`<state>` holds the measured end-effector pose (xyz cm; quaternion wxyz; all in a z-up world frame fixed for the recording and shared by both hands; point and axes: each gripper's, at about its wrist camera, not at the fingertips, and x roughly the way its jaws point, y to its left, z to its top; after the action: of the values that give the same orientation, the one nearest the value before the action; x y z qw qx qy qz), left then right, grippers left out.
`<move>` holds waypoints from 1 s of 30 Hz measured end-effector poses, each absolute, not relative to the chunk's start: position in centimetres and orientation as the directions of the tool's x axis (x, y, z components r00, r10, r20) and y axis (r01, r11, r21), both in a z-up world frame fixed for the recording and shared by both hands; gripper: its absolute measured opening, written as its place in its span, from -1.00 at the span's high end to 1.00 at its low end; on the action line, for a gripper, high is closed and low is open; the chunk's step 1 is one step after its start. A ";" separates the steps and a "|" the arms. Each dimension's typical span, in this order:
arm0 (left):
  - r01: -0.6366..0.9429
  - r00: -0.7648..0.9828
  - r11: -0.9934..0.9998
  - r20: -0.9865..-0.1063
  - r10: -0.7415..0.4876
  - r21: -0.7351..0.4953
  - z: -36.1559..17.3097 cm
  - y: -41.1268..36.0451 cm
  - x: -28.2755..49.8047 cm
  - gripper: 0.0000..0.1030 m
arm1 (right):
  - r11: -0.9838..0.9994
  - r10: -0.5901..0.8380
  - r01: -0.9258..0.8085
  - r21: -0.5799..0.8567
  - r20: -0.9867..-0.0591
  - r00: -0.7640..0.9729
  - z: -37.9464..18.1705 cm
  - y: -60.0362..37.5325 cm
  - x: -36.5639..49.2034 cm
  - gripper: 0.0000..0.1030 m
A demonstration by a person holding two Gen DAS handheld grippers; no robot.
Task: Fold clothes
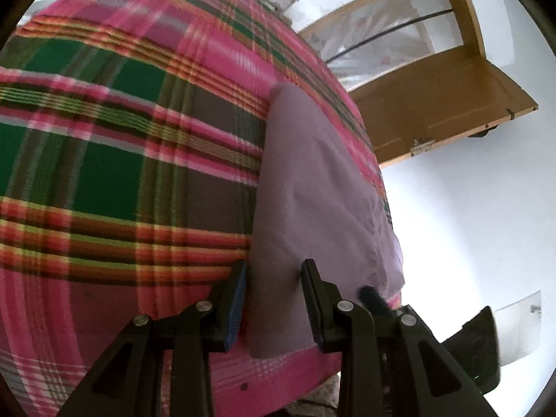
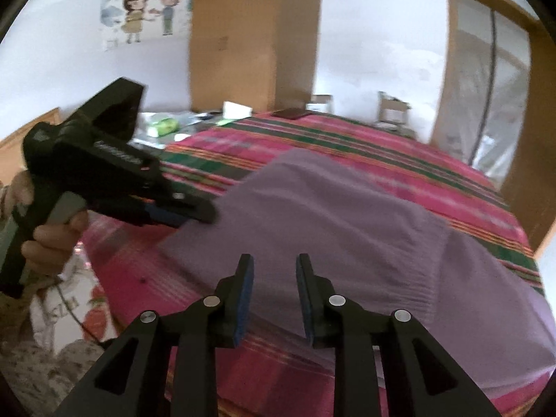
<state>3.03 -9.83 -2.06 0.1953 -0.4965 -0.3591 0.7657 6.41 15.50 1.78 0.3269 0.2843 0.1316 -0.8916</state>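
Plaid bedspread (image 2: 382,160) carries a smooth, flat purple garment (image 2: 333,222).

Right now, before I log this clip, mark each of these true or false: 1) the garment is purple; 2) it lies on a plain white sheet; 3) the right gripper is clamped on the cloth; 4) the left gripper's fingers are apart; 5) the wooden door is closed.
1) The garment is purple. True.
2) It lies on a plain white sheet. False: the bedspread is pink, green and orange plaid.
3) The right gripper is clamped on the cloth. False: its fingers stand apart above the garment.
4) The left gripper has its fingers apart. True.
5) The wooden door is closed. False: it stands open.
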 end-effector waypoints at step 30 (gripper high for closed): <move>0.065 -0.366 -0.547 -0.530 0.765 -0.835 -0.8 -10.3 0.9 0.38 | -0.733 -0.422 0.635 -0.243 -0.570 -0.705 -0.2 7.1 8.8 -0.11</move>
<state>0.87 -10.32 -0.78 0.2436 -0.5078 -0.4089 0.7180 8.81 7.14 -0.24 0.2945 0.2466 0.2160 -0.8977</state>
